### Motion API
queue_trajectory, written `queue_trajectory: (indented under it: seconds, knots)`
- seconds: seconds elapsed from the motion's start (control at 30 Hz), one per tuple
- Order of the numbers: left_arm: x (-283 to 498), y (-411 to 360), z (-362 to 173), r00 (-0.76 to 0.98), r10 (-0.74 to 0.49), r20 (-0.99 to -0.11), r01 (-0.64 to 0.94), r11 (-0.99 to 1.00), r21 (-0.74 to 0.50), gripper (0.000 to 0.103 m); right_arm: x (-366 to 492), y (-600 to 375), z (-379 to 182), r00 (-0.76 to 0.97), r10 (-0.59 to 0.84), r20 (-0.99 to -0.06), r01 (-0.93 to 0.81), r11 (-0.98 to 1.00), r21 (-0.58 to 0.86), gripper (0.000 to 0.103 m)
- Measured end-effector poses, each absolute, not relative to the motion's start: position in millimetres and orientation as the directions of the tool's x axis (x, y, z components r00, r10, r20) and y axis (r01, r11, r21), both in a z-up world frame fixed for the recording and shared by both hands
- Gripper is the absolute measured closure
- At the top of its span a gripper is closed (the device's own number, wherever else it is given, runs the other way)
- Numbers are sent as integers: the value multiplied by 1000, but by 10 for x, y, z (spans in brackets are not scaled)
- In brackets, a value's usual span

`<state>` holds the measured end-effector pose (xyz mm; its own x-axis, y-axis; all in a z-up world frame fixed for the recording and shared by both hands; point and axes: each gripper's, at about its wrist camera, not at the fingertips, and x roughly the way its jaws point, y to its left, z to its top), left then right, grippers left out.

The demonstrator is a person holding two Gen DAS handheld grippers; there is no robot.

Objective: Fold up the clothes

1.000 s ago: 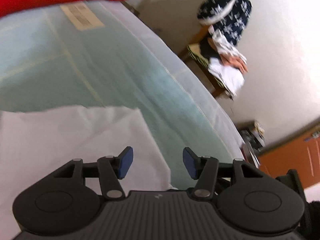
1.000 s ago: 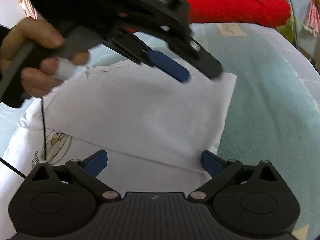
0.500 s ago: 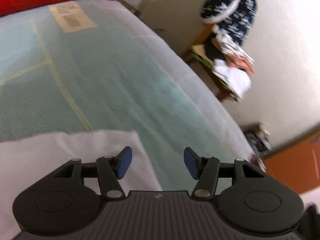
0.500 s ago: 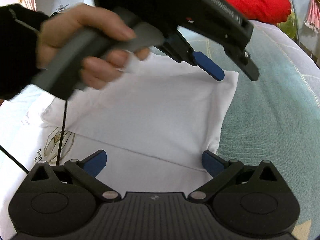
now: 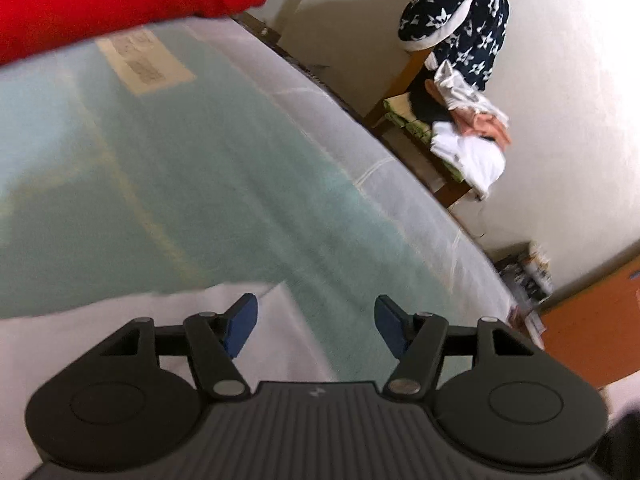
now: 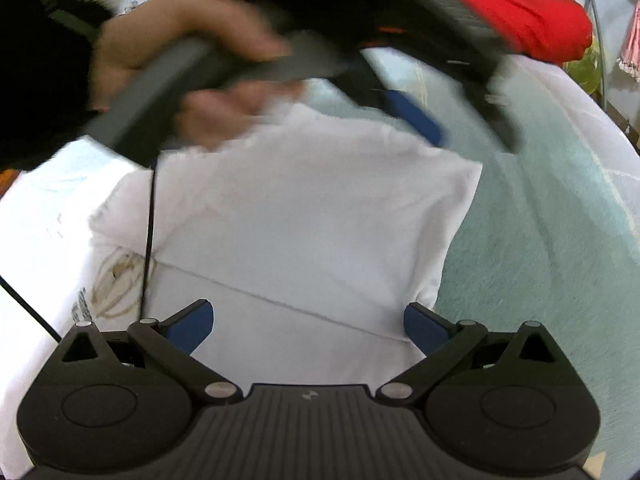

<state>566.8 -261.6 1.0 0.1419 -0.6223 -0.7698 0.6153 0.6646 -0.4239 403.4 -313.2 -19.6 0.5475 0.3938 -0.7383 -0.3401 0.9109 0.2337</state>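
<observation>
A white garment lies folded on the pale green bed cover, with a printed part showing at its left. Its far right corner appears in the left wrist view, just below the left pad. My left gripper hovers over that corner with its jaws opening and nothing between them. The same gripper shows blurred in the right wrist view, held by a hand above the garment's far edge. My right gripper is open over the near part of the garment, its pads apart and holding nothing.
A red cloth lies at the head of the bed. Beside the bed stands a wooden chair piled with clothes, a dark star-patterned garment over its back. An orange door is at right.
The left gripper has lifted off the garment and drawn back up and left, its jaws spreading wider. The right gripper has stayed put.
</observation>
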Motion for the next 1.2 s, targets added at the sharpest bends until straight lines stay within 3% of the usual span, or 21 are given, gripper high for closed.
queue_trajectory:
  seconds: [0.23,0.37,0.5,0.63,0.87,1.2]
  knots:
    - [5313,-1409,183,260,-461,-848,484,822,-298,35,4386,-3064,-64,576,387,-720,-403,901,162,0]
    - [5084,-649,85,276,-379,-883,334,899,-282,35,4793,-3147,-307,505,294,-811,-348,930,120,0]
    - [4783,-159,27,297,-302,-906,254,940,-230,35,4542,-3229,-290,482,232,-845,-318,945,78,0]
    - [4578,4,-13,375,-295,-879,259,944,-206,35,4315,-3214,-146,498,212,-841,-291,954,69,0]
    - [4490,170,-327,408,-335,-849,266,933,-240,35,4640,-2629,-227,493,275,-826,-375,923,84,0]
    - [4378,537,-204,470,-331,-818,294,933,-209,34,4585,-2325,-203,496,221,-840,-350,936,40,0]
